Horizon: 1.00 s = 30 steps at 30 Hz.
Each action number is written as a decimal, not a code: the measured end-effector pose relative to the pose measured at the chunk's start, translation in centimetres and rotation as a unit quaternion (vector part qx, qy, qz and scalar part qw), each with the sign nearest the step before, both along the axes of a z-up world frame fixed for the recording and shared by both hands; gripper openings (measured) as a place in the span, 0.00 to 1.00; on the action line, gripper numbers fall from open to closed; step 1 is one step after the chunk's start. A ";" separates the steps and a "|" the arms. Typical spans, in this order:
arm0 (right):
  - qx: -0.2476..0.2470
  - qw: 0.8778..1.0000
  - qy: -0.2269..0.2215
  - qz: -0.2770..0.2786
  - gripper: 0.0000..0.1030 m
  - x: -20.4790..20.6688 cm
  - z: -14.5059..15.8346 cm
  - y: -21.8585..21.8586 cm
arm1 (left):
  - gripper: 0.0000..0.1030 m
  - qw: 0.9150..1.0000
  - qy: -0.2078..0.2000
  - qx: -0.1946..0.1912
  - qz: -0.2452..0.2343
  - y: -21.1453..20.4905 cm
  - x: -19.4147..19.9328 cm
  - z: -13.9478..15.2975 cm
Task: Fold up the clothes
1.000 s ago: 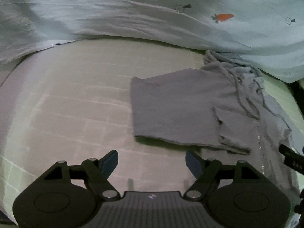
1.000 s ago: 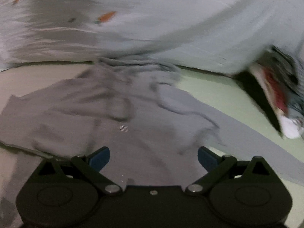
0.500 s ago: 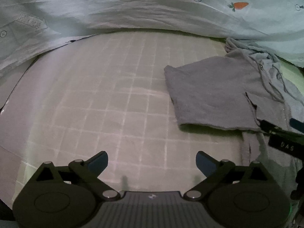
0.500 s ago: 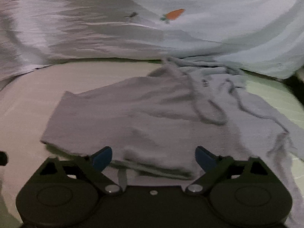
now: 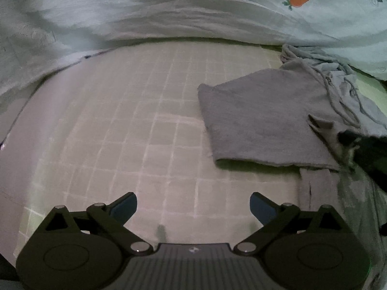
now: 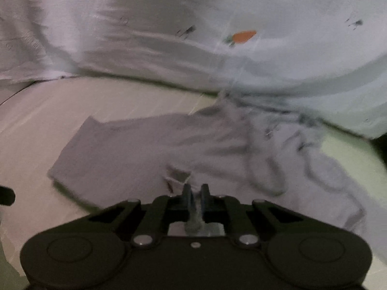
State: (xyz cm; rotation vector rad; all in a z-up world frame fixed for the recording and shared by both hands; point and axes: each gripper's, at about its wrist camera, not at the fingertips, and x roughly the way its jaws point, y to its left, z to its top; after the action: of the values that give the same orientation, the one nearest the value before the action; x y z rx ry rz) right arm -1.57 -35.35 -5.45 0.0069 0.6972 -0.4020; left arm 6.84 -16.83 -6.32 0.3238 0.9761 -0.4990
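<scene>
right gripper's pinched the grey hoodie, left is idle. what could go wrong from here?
1. The right gripper holds only a thin fold of the grey hoodie; it may slip when lifted.
2. Loose drawstrings could snag or drag.
3. The left gripper is open over the checked sheet, so the far edge is unsupported.

**What I cannot make out**

My right wrist view is motion-blurred: the grey garment (image 6: 150,149) ahead of my right gripper (image 6: 195,194) loses its drawstrings to smears. The cloth pinched between its fingers is partly hidden. In my left view, the garment (image 5: 261,120) runs off the right edge behind a dark, blurred shape (image 5: 365,154).
</scene>
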 end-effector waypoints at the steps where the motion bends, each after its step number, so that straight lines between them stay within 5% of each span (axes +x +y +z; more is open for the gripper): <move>1: 0.000 1.000 -0.005 -0.008 0.07 -0.5 0.6 -0.8 | 0.96 1.000 -0.004 -0.001 0.000 -0.6 -0.3 0.1; 9: -0.004 0.999 -0.026 -0.043 0.07 -4.6 4.2 -8.1 | 0.96 0.999 0.002 -0.042 0.018 -5.5 -2.4 1.1; 20: -0.033 0.984 -0.156 -0.083 0.06 -9.7 10.6 -16.8 | 0.96 0.999 -0.020 -0.028 0.022 -11.0 -4.3 1.5; 26: -0.082 0.959 -0.187 -0.199 0.06 -14.6 11.4 -24.3 | 0.96 0.999 -0.039 -0.004 0.022 -13.2 -2.5 1.4; 30: -0.061 0.939 -0.140 -0.307 0.07 -18.4 8.2 -30.2 | 0.96 0.999 -0.038 0.016 0.013 -14.7 -1.0 0.7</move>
State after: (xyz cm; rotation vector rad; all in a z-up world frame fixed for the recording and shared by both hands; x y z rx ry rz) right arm -19.94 -65.57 2.76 0.1660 0.3734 -1.0241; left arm 5.80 -31.57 -5.65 0.3559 0.9137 -0.4439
